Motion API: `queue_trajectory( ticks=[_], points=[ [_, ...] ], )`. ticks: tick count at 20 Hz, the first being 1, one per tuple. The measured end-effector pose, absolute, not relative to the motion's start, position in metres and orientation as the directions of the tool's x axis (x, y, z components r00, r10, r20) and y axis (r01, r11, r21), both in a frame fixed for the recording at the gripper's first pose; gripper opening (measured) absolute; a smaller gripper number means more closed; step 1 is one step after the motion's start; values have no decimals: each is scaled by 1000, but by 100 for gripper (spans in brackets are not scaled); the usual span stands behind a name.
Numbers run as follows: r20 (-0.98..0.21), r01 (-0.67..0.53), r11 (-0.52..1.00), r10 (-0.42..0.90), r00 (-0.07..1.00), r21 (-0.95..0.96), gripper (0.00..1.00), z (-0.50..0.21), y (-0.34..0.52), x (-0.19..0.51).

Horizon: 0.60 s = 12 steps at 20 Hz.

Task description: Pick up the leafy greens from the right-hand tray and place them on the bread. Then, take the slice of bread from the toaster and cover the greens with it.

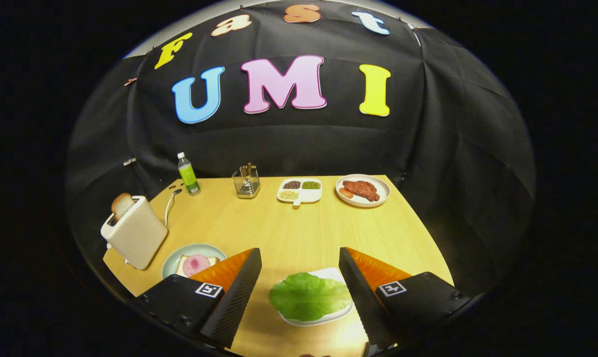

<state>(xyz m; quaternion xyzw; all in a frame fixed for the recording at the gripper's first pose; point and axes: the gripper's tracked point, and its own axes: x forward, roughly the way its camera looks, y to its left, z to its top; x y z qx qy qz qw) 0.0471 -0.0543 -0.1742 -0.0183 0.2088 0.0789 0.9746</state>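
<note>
Your gripper (pixel 299 290) is wide open and holds nothing, with the leafy greens (pixel 310 296) lying between its fingers on the near white tray (pixel 324 321). The leaf looks light, thin and floppy, probably slick, so pinch it gently at a raised edge. The bread (pixel 195 265) waits on the plate (pixel 172 263) to the left, beside the toaster (pixel 134 233).

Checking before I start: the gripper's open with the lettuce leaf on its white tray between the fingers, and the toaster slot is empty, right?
Not quite. The gripper view shows a slice of bread standing up out of the toaster, so the slot is not empty. The rest holds: the gripper is open, with the lettuce leaf on its white tray between the fingers.
</note>
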Motion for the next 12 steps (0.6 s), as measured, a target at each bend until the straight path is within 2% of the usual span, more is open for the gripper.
queue_trajectory(
  ticks=[12],
  points=[
    [-616,-360,929,236,751,-84,98,-284,-64,50]
  ],
)
